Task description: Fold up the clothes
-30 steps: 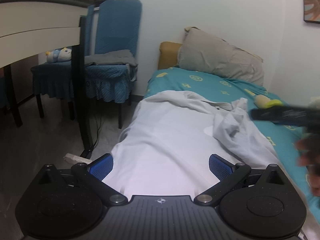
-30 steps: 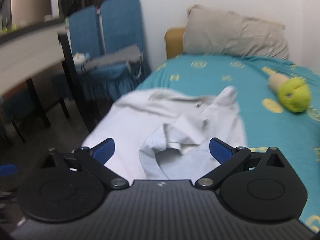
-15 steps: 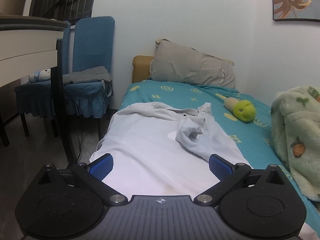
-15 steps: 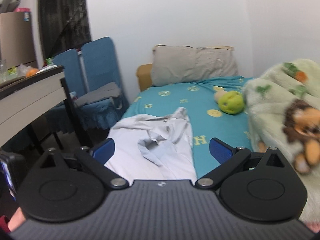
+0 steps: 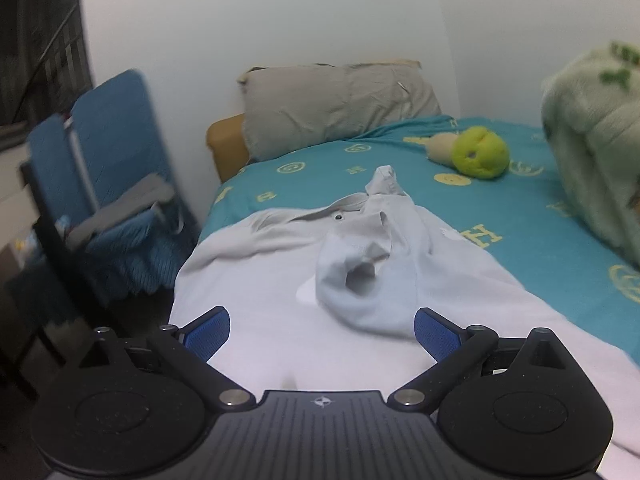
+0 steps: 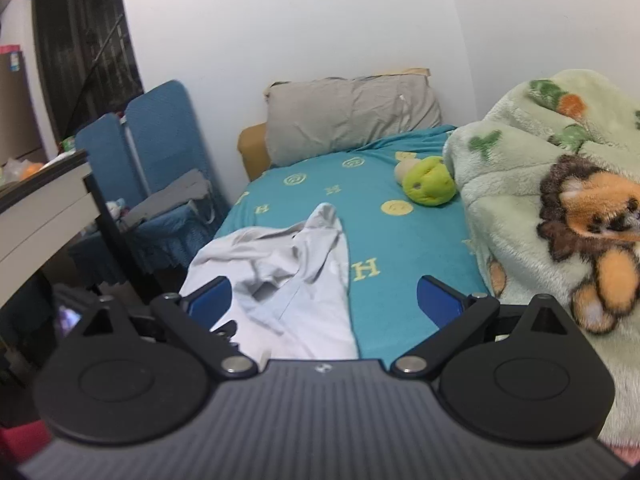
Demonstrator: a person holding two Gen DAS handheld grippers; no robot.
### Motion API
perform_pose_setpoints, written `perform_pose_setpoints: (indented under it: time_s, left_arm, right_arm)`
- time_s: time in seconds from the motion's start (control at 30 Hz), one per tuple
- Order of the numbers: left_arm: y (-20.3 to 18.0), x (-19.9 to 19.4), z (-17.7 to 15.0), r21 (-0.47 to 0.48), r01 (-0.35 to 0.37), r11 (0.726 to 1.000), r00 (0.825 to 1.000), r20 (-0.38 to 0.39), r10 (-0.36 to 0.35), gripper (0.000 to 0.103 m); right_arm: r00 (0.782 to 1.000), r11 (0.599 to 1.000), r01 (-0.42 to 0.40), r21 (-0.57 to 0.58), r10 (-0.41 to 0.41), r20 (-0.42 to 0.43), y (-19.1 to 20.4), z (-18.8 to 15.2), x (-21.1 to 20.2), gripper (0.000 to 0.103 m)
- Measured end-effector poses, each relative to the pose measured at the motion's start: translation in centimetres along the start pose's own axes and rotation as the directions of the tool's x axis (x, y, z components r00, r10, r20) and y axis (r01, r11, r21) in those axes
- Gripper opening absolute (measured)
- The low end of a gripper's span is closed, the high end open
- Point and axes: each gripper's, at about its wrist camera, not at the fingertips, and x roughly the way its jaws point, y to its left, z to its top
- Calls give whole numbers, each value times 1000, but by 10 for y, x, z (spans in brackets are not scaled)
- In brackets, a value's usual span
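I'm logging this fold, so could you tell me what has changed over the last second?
Both grippers, left and right, pulled back from the white shirt and swung rightward, bringing the green blanket into view. Both stayed open and empty; the shirt's sleeve stays folded across it.

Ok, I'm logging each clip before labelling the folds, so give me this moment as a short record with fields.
garment: white shirt, spread on the bed, one sleeve folded across its body
surface: bed with teal sheet
left gripper: open, holding nothing, above the shirt
right gripper: open, holding nothing
near the pillow: green plush toy
right of the shirt: fleece blanket with a lion print
head of bed: grey pillow
beside bed: blue chair
fold state: not finished
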Motion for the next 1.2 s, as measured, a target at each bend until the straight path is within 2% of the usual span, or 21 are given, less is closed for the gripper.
perform_pose_setpoints:
  time_s: [0.17,0.3,0.47,0.5,0.57,0.6,0.63,0.67,0.7,0.73,0.77,0.8,0.87,0.9,0.93,0.97,1.03,1.1,1.2]
  left_arm:
    - [-14,67,25,87,-44,995,999,17,43,94]
    - [-29,113,37,183,-52,982,999,1,53,68]
    - [-50,149,32,347,19,938,1000,-22,-12,54]
    - [-51,153,32,361,25,932,1000,-23,-18,47]
    - [-41,156,38,284,30,958,999,-23,-25,22]
    - [-36,157,42,245,33,969,999,-22,-28,4]
    - [-30,159,45,199,34,980,999,-21,-30,4]
    - [-13,158,48,80,15,997,1000,-9,-14,4]
    - [4,158,51,-40,-3,999,1000,1,4,3]
    - [22,158,53,-160,-20,987,1000,9,22,3]
    - [39,157,56,-277,-36,960,999,15,42,3]
    - [56,157,58,-384,-54,922,998,14,64,3]
    - [75,172,56,-425,-187,886,982,-82,169,3]
    - [80,182,54,-410,-243,879,969,-145,200,4]
    - [86,190,51,-415,-265,870,960,-203,195,6]
    - [93,193,47,-445,-259,857,958,-233,169,8]
    - [103,182,42,-514,-230,827,966,-226,128,30]
    - [103,162,42,-506,-200,839,972,-213,104,49]
    - [90,121,44,-466,-128,875,980,-197,38,59]
  right_arm:
    - [1000,999,21,44,-20,-21,-17,1,21,101]
    - [998,997,37,70,-34,-54,-27,-1,35,101]
    - [996,995,44,91,-36,-85,-32,-3,47,101]
    - [995,995,44,93,-36,-89,-33,-3,49,101]
    - [995,994,46,95,-37,-96,-33,-3,51,101]
    - [994,994,47,96,-38,-99,-32,-3,52,101]
    - [994,994,48,96,-38,-102,-32,-3,51,101]
    - [994,994,49,95,-39,-102,-32,-4,51,101]
    - [994,994,50,95,-40,-103,-31,-4,51,101]
    - [994,994,52,94,-42,-103,-31,-4,51,101]
    - [994,994,54,92,-45,-102,-31,-4,51,101]
    - [994,994,56,92,-47,-101,-31,-4,51,101]
    - [994,994,57,92,-48,-97,-31,-3,50,101]
    - [995,994,54,92,-46,-93,-31,-3,50,101]
    - [995,995,51,90,-43,-88,-32,-2,50,101]
    - [996,995,46,88,-39,-82,-32,-2,49,101]
    - [997,995,39,86,-33,-69,-34,-1,48,101]
    - [998,995,29,100,-23,-64,-37,1,48,101]
    - [998,992,-10,129,17,-57,-41,5,45,101]
